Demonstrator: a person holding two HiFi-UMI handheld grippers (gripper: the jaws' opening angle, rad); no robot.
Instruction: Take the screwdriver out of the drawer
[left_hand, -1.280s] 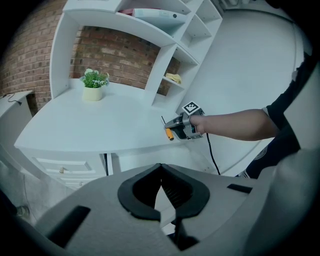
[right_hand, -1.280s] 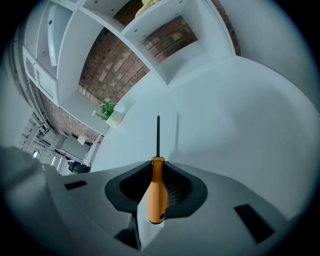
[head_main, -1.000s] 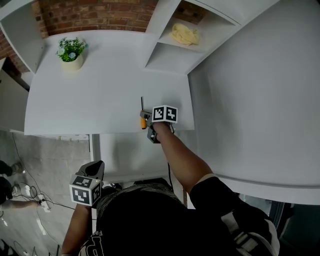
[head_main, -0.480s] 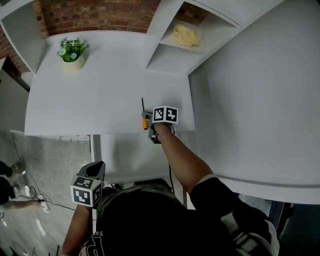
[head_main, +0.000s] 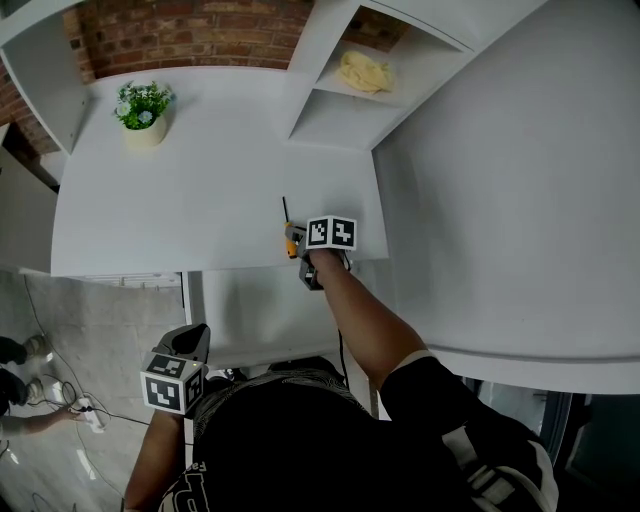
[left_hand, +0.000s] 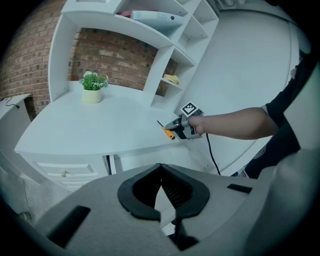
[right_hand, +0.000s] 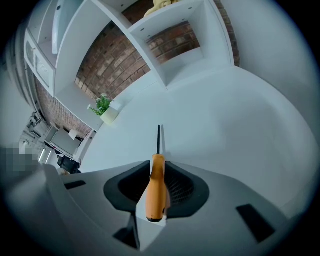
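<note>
White table (head_main: 200, 190) lies under your right gripper (right_hand: 159, 175), whose fingers clamp the screwdriver (right_hand: 155, 192) by its orange handle at the table's front edge. Lower it flat, then release. On your left gripper (left_hand: 161, 190) the fingers are together, empty.

The left gripper (left_hand: 160, 167) is seen near the bottom, its jaws pressed together with nothing between them. Farther right, an orange screwdriver (left_hand: 169, 133) is clamped in the right gripper (left_hand: 175, 129) over the white desk (left_hand: 100, 130). A potted plant (left_hand: 92, 88) is set far left.
</note>
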